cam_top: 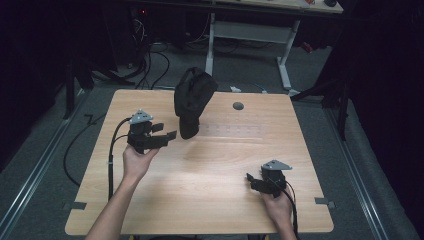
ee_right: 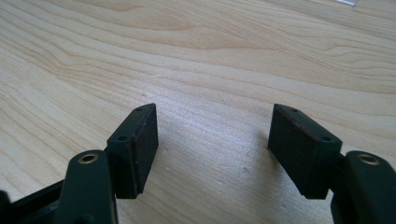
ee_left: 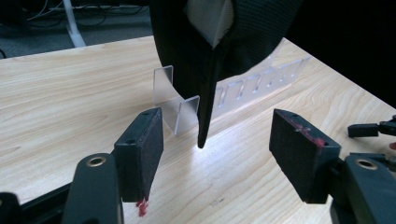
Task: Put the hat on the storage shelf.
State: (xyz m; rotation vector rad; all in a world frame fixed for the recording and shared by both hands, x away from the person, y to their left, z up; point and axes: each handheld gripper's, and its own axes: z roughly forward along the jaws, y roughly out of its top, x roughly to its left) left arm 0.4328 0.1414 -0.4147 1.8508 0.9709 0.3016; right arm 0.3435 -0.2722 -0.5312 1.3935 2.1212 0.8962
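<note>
A black cap (cam_top: pixel 192 100) sits upright on a clear plastic stand (ee_left: pixel 175 102) near the back middle of the wooden table (cam_top: pixel 200 200). In the left gripper view the cap (ee_left: pixel 224 42) hangs just beyond the jaws, its lower edge pointing down at the table. My left gripper (cam_top: pixel 167 131) is held above the table just left of the cap, open, with nothing between its pads (ee_left: pixel 217 144). My right gripper (cam_top: pixel 251 181) rests low at the table's front right, open over bare wood (ee_right: pixel 212 140).
A clear slotted plate (ee_left: pixel 261 86) lies on the table to the right of the stand. A round grey grommet (cam_top: pixel 238 106) sits near the back edge. Cables (cam_top: pixel 75 145) trail off the table's left side. Beyond the table stands a white-legged desk (cam_top: pixel 285 65).
</note>
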